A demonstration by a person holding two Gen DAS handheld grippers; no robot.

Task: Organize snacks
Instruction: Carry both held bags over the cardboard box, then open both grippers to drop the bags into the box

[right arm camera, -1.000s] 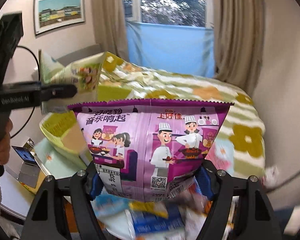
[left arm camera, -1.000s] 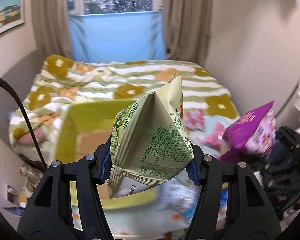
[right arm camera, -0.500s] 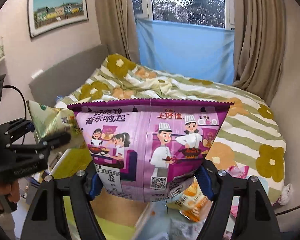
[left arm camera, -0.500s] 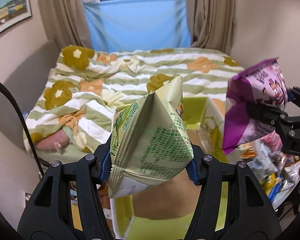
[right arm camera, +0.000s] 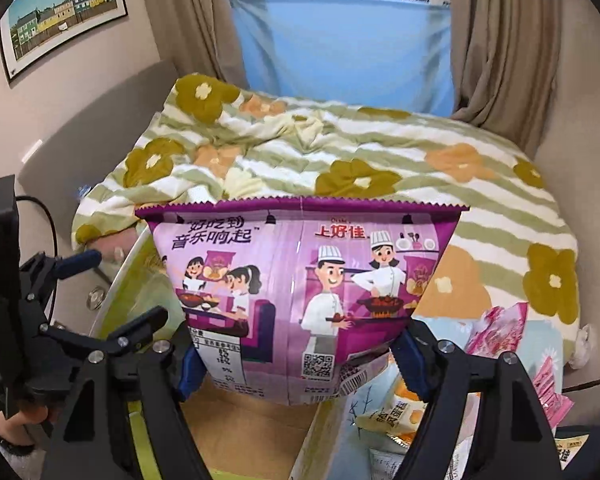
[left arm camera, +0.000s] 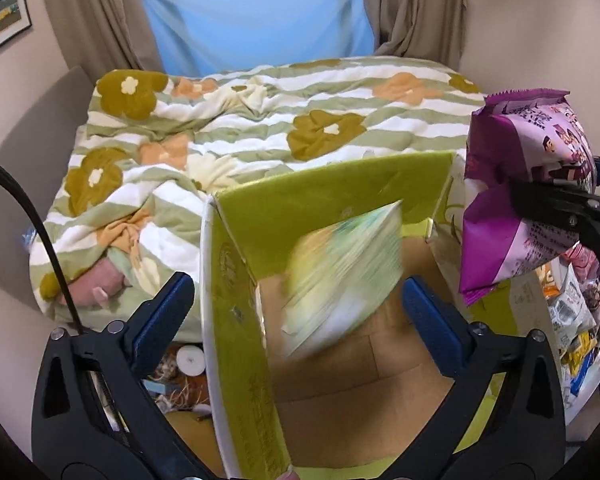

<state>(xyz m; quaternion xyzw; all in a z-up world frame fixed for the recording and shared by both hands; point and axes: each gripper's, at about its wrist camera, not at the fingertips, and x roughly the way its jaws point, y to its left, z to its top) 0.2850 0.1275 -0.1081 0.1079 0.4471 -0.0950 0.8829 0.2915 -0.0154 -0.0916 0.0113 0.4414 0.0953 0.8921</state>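
1. L gripper jaws just opened wide; green snack bag falling free into green box.
2. R gripper clamps purple bag; I'd centre over box opening before release.

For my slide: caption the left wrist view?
Open left gripper drops green snack bag into cardboard box.
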